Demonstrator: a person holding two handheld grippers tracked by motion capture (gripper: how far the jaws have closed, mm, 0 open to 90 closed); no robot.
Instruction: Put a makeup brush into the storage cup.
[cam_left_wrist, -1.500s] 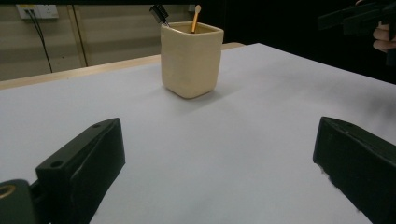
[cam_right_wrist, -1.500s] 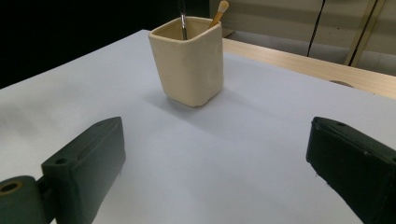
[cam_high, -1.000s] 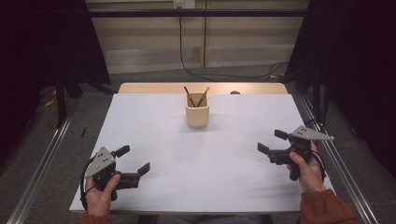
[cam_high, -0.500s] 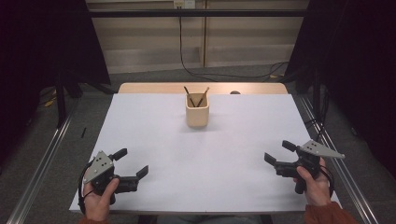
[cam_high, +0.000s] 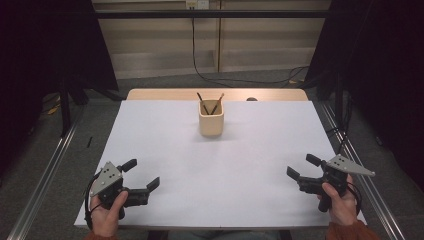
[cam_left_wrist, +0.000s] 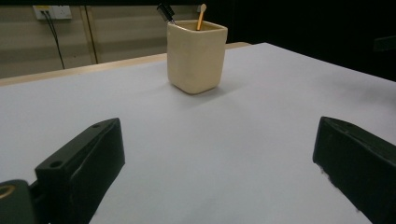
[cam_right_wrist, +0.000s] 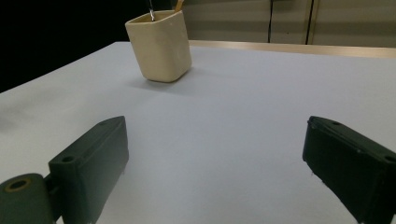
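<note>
A cream square cup (cam_high: 211, 117) stands upright near the far middle of the white table (cam_high: 165, 145), with two thin sticks (cam_high: 210, 103) poking out of it. It also shows ahead in the left gripper view as the cup (cam_left_wrist: 196, 56) and in the right gripper view as the cup (cam_right_wrist: 160, 45). My left gripper (cam_high: 141, 175) rests open near the front left corner, held by a hand, nothing between its jaws. My right gripper (cam_high: 303, 166) is open near the front right edge, also empty. Both point toward the cup from far off.
A wooden strip (cam_high: 165, 93) borders the table's far edge. Metal rails (cam_high: 47, 167) run along the floor on both sides. A cable (cam_high: 220, 77) lies on the floor beyond the table, under a wall socket (cam_high: 196, 4). Dark curtains stand left and right.
Both grippers have drawn back toward the table's front edge; the right one moved furthest, down and slightly right. Both stayed open. The cup has not moved.
</note>
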